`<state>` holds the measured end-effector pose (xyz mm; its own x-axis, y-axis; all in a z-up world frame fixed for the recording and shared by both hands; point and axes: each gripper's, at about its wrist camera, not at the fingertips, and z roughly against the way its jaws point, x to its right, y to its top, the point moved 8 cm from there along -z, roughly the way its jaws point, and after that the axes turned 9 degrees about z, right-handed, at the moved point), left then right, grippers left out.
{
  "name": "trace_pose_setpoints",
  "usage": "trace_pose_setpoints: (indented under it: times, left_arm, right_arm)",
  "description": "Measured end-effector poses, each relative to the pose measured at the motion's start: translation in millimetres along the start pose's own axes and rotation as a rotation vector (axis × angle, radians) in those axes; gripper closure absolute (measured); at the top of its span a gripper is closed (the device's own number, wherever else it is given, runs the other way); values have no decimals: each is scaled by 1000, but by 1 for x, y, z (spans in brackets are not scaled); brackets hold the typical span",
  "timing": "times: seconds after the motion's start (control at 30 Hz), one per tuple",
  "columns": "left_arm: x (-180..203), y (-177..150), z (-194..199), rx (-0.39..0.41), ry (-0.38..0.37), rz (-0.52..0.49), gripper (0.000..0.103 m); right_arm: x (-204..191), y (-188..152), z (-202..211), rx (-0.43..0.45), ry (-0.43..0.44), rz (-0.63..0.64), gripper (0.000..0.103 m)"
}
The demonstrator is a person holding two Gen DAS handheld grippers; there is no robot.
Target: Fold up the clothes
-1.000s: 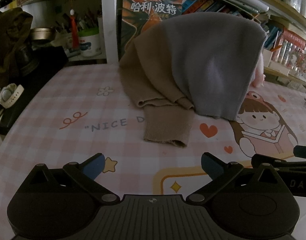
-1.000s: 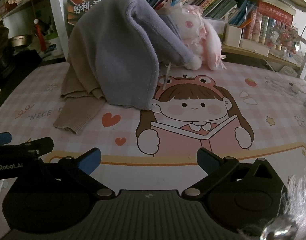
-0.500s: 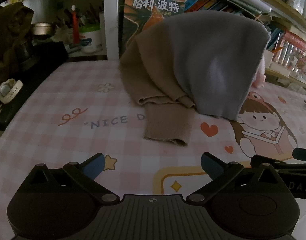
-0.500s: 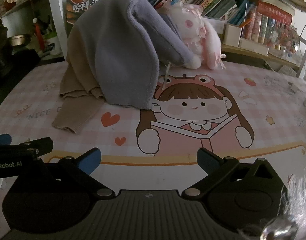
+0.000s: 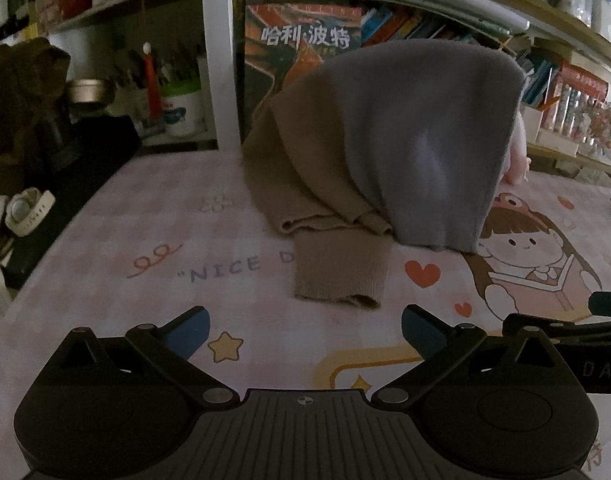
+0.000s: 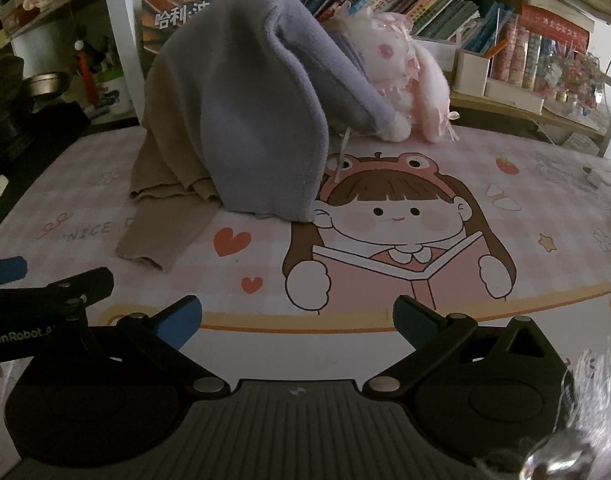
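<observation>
Jaws of left gripper (image 5: 303, 330) and right gripper (image 6: 295, 318) spread wide, nothing held; both hover low over near mat (image 6: 525, 184); grey garment (image 6: 261, 128) heaped on tan sweater (image 5: 305, 168) at far left, against plush toy (image 6: 401, 76); tan cuff (image 5: 339, 276) nearest, best pinched first; heap judged soft, to be dragged flat before folding.

On the mat (image 6: 385, 320), the fleece (image 6: 257, 120) overlaps the sweater (image 6: 165, 168), apparently propped against the plush toy (image 6: 401, 72) behind.
</observation>
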<state>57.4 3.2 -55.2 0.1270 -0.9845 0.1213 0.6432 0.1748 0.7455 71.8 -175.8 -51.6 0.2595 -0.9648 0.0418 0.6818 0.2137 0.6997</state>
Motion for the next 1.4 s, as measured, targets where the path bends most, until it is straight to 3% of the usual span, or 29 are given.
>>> trace_pose_setpoints:
  times: [0.57, 0.97, 1.4]
  left_arm:
    - [-6, -6, 3, -44, 26, 52, 0]
    - [6, -17, 6, -90, 40, 116, 0]
    - [38, -33, 19, -97, 107, 200, 0]
  right_arm:
    - [-2, -2, 5, 30, 18, 9, 0]
    - [5, 2, 11, 77, 140, -1, 0]
    - [41, -12, 4, -2, 215, 37, 0]
